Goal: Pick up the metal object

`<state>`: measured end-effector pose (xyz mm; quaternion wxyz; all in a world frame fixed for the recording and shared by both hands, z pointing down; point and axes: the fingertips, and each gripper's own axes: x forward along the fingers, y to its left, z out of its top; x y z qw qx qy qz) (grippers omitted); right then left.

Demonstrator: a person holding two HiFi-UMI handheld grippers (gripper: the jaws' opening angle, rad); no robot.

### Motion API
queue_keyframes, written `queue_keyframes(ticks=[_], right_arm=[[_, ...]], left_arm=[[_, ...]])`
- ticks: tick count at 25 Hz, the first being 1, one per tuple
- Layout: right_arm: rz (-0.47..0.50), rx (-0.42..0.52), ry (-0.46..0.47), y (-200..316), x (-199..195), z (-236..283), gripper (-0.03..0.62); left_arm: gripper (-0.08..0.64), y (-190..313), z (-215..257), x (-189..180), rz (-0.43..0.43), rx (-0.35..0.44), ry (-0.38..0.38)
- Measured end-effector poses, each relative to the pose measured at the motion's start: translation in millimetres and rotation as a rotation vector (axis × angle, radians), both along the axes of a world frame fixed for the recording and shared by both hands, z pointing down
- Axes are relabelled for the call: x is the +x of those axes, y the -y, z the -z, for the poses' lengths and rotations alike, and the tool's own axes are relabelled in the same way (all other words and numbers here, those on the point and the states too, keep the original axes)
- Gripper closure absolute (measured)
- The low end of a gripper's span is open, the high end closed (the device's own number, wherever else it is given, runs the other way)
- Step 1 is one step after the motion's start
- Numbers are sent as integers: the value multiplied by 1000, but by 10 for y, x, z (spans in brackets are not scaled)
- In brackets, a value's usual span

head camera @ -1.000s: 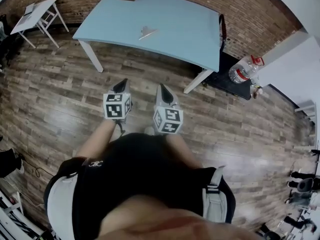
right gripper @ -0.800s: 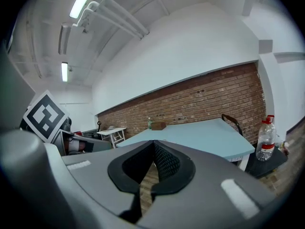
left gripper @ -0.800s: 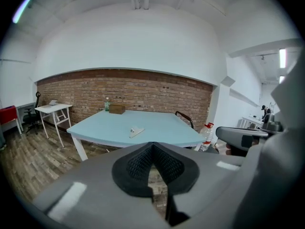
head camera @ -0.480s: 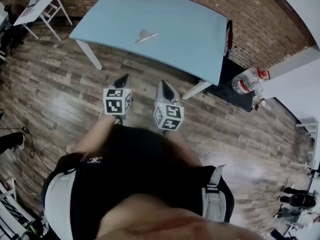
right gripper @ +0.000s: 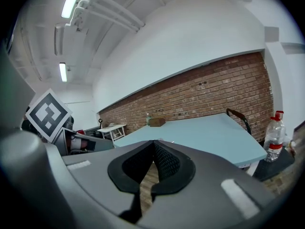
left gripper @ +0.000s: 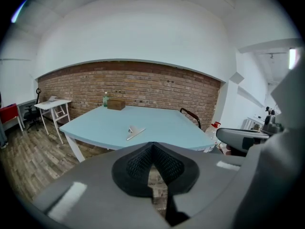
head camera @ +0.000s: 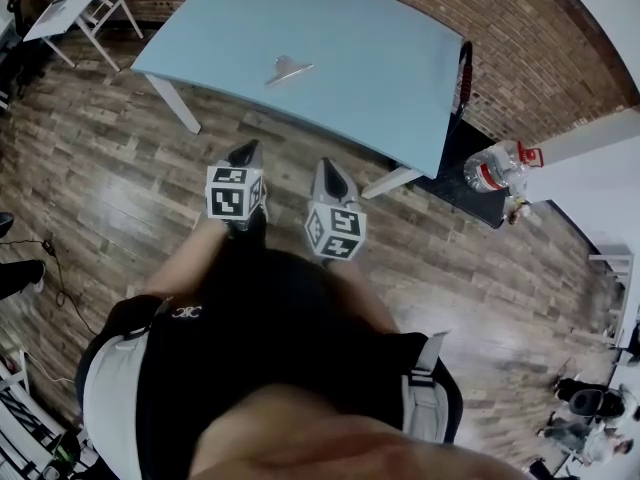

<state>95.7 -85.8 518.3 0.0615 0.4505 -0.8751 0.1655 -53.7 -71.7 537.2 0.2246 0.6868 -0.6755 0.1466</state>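
Hovering short of the blue table [head camera: 390,78], left gripper [head camera: 245,151] and right gripper [head camera: 326,166] both have jaws pressed together, empty. The metal object [head camera: 284,69] lies on it, well ahead of them; arriving without opening could push the thin piece away.

No words or numbers could be read. A small white logo [head camera: 187,312] stood on the left chest of the person's black shirt [head camera: 270,328], too small to make out. The left marker cube [head camera: 233,193] and the right marker cube [head camera: 335,233] carried only black-and-white square patterns. The far-right bottle [head camera: 495,166] had a red label, its print too blurred to read.
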Motion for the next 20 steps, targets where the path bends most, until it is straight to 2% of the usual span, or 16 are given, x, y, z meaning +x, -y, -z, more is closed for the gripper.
queue_keyframes(ticks=[11, 20], right_arm=[[-7, 3, -62, 792, -352, -73, 578], [-28, -29, -113, 1654, -910, -79, 578]], left_arm=[[560, 930, -118, -271, -54, 15, -64], [560, 1887, -265, -784, -115, -46, -106]])
